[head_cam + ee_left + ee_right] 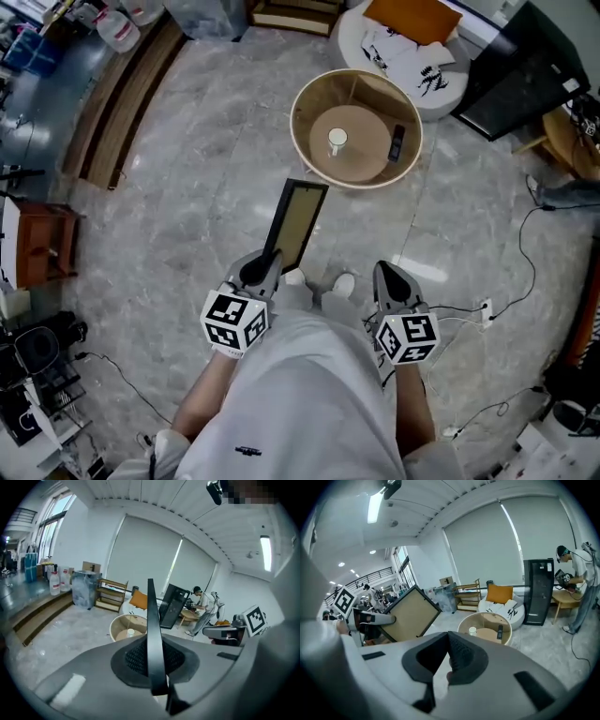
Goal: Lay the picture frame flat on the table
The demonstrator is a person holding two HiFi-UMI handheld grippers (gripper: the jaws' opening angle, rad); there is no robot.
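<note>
Just short of the round counter, the picture frame hangs tilted in the left gripper, fingers clamped on its lower edge. The right gripper is closed and empty. This looks like the carrying step; next it must go over the counter and be lowered flat.

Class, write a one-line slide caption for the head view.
Left gripper clamps a picture frame by one end, near the round table holding a cup; right gripper empty.
</note>
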